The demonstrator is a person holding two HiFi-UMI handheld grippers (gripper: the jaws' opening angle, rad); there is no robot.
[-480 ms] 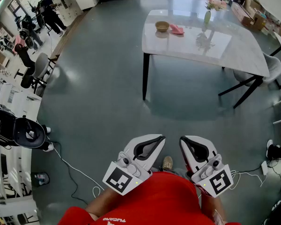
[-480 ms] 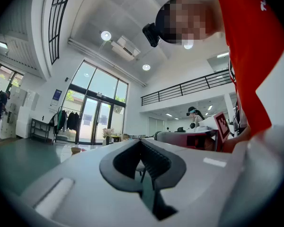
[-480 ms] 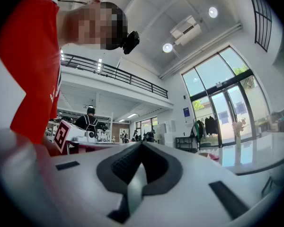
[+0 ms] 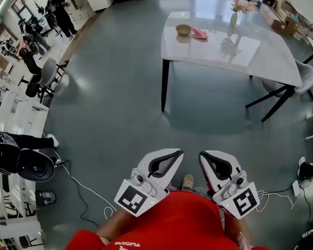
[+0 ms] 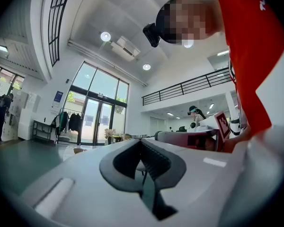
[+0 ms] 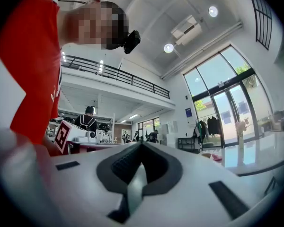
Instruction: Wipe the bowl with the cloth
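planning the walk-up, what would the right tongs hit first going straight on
Likely nothing near: the right tongs point across the grey floor, left of the white marble-top table; far depth is unclear.

We are in a large, open, double-height hall that reads as a lab or recording studio rather than a home. A polished grey floor (image 4: 109,87) spreads wide, with loose cables (image 4: 81,185) trailing over it. Tall glass doors (image 5: 97,115) rise toward a high ceiling with round lights (image 5: 105,36) and an air-conditioning unit (image 5: 124,48), and a railed mezzanine (image 5: 189,85) runs above. At the edge, people (image 4: 61,14) stand among equipment and chairs (image 4: 47,72). One marble-topped bench (image 4: 261,56), with a vase of flowers (image 4: 233,17) and a bowl (image 4: 183,29), stands alone like a staged dining corner.
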